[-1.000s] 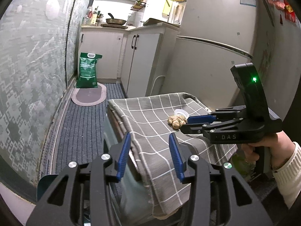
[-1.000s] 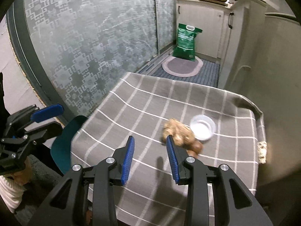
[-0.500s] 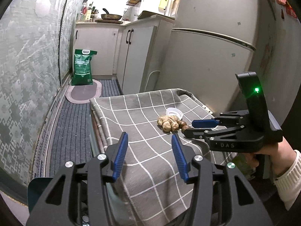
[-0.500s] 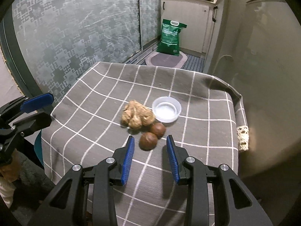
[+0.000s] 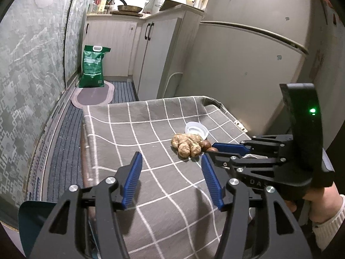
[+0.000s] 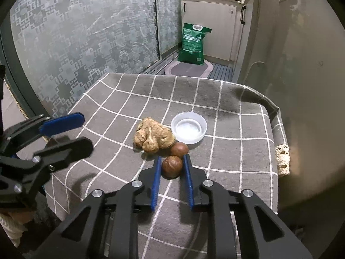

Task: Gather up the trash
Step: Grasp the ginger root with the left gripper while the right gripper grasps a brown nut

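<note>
**Q:** Where's the trash?

**A:** On the grey checked cloth point(image 6: 120, 99), towards its far right part. The near nut point(image 6: 172, 166) is between my right gripper point(image 6: 172, 158) pads. The far nut point(image 6: 179, 149) is just behind it. A knobbly root point(image 6: 152, 138) sits just left of the far nut.

**Q:** Which way do they point?

**A:** The nuts are round, so no long axis. The root lies wider than deep across the right view, with its knobs towards me.

**Q:** What are your fingers doing?

**A:** The right jaws have just been closing. They're narrow now, and both blue pads touch the near nut's sides while it sits on the cloth. The left gripper point(image 5: 171, 156) has just been opening. It's wide with nothing between the pads, over the cloth and short of the root.

**Q:** Any writing?

**A:** "DAS" on the side of my right gripper, seen in the left view. The green bag point(image 5: 92, 67) on the floor has print, but it's too small to read.

**Q:** Any containers?

**A:** One clear plastic dish point(image 6: 189, 127), upright, just beside the root and the far nut. Its bottom looks whitish, and I can't tell if anything is in it. There's a pan point(image 5: 129, 7) on the far counter, contents not visible.
</note>
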A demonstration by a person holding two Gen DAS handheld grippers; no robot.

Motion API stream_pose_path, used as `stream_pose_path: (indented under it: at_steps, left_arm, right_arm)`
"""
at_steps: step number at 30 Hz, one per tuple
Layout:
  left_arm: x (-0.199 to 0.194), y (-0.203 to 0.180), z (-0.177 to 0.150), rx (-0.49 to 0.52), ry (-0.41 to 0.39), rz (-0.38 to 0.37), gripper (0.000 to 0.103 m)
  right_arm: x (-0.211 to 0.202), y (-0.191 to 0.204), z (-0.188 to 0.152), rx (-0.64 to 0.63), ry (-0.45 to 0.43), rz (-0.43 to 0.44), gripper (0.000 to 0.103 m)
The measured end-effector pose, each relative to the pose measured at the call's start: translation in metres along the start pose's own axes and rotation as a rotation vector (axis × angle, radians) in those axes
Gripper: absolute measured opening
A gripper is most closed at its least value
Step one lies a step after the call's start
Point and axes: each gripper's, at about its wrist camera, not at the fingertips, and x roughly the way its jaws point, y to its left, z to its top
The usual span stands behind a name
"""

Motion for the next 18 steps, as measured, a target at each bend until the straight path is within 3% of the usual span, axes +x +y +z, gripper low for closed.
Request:
stream_pose_path:
  at_steps: [18]
  left_arm:
    - [0.049,-0.028,0.005,0.014,0.081,0.072,0.064]
  right_arm:
    - [-0.043,-0.052,-0.019,0.107,-0.078,0.049,0.020]
